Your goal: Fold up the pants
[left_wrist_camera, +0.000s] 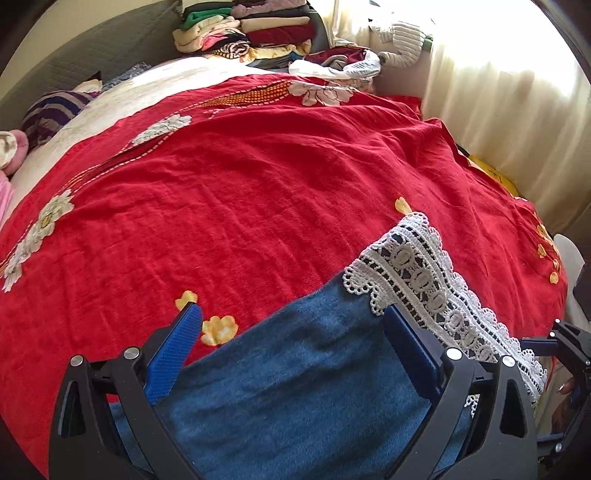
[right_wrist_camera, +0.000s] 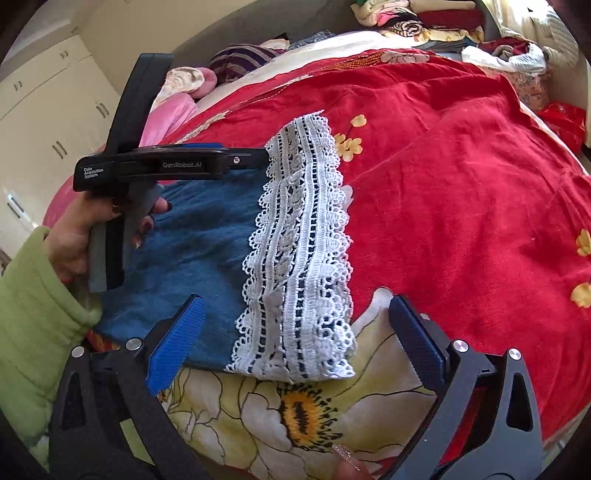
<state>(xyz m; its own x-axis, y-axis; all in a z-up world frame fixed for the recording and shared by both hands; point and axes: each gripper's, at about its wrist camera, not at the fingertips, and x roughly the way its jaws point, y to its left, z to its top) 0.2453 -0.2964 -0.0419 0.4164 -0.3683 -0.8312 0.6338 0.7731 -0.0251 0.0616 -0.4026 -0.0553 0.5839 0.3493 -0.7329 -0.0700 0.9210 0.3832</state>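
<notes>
Red floral bedspread (left_wrist_camera: 258, 192) is seen covering a wide bed, with stacked clothes (left_wrist_camera: 251, 33) at its far end, a pale curtain (left_wrist_camera: 498, 96) to one side and cream cupboards (right_wrist_camera: 40, 110) to the other. Blue pants (right_wrist_camera: 192, 236) with a white lace hem (right_wrist_camera: 299, 243) are laid flat at the near edge of the bed, already partly folded, it seems. Soft, light, limp cloth is expected; the doubled edge by the lace is judged the best hold. The left tool (left_wrist_camera: 291, 317) is held wide above the blue fabric, the right tool (right_wrist_camera: 295, 310) wide over the lace; nothing is gripped.
</notes>
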